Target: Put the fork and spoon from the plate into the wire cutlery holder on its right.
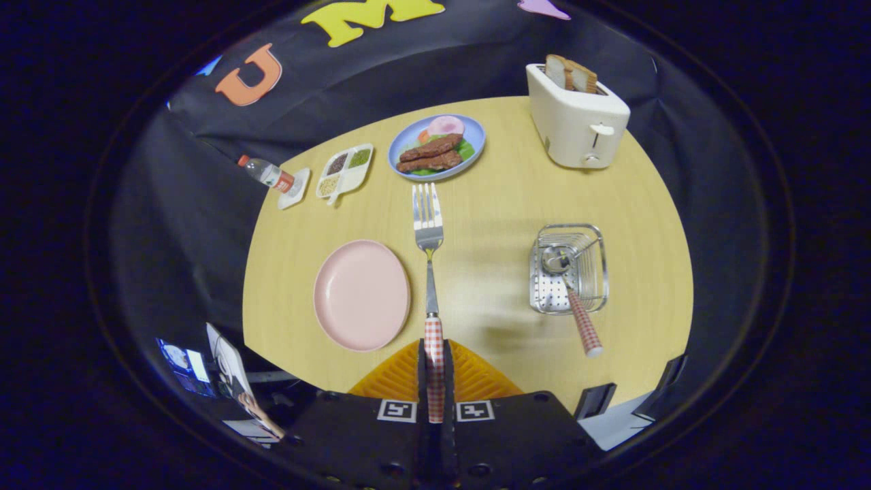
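Fingers [433, 371] clenched on the fork [429, 252] by the checked end of its handle, both pressing on it; the metal shaft and tines stick straight out ahead, held above the surface [497, 197]. Grip is far back on the handle, so there's a long lever ahead of the fingers: I'd expect the fork to pivot or droop if it bumps anything, and the tines will swing wide on any wrist turn. Pink plate [361, 294] sits just ahead and left of the fingers, bare, so both utensils are off it. Wire cutlery holder [569, 269] is ahead and right, well apart from the fork. Spoon [573, 299] is already in it, bowl down inside, checked handle leaning out over the near rim toward the fingers. Main risks, judging from this: tines catch the wire rim or slip through the wires on the way in; the fork knocks the leaning spoon handle and levers it out; a light holder could tip or slide if pushed sideways. Releasing with the fork still near horizontal would likely leave it lying across the rim, not standing. Farther out: blue plate of food [436, 147] beyond the tines, toaster [577, 116] beyond the holder, divided tray [345, 170] and bottle [265, 172] far left, all out of the likely path.
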Available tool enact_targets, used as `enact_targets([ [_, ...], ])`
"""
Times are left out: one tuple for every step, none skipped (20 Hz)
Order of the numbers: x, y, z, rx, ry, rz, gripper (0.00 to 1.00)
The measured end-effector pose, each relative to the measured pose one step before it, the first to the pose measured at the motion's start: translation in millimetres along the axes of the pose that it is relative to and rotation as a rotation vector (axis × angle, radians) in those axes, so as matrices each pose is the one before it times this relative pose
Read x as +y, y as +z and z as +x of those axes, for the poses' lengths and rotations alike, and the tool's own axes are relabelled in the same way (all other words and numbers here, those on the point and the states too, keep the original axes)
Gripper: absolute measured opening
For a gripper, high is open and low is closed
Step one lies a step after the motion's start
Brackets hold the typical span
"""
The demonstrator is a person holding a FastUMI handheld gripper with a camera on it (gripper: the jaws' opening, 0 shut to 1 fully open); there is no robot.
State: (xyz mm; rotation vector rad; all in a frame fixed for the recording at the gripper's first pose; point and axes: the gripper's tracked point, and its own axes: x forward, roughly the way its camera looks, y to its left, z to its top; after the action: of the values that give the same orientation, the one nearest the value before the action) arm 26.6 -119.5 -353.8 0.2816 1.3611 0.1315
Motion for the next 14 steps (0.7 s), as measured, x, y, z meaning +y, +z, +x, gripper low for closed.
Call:
enact_targets([
  [-8.25,2.92,-8.16,-0.00781,0.00437,0.00635,0.07],
  [-8.01,1.87,-7.55,-0.00602,-0.00135,0.0013,0.07],
  [-7.7,2.68,-7.43,-0.00522,-0.00616,-0.00054,0.07],
  [-8.04,1.78,-5.91,-0.00376,-0.00044,0.00154,0.07],
  [-7.22,1.55,-4.81,0.00135,-0.00323,-0.00167,0.07],
  [-8.52,-1.36,-3.93,0.00781,-0.01302,-0.00164,0.07],
  [-8.65,-0.98,-3.08,0.00986,-0.01259,0.00518,0.07],
  [-6.65,-4.74,-1.63,0.02232,-0.00774,0.00577,0.07],
  [-7.56,-4.36,-0.31,0.03051,-0.01048,-0.00124,0.07],
  [-9.59,-3.04,0.37,0.02614,-0.01725,-0.00167,0.07],
  [-6.99,-0.69,0.83,0.02343,-0.01155,-0.00262,0.07],
  [-5.42,-2.51,0.55,0.02801,-0.00865,0.00398,0.07],
  [-5.6,-1.2,2.23,0.03237,-0.0067,0.00763,0.07],
  [-3.68,-0.88,1.96,0.03476,-0.00588,0.00819,0.07],
])
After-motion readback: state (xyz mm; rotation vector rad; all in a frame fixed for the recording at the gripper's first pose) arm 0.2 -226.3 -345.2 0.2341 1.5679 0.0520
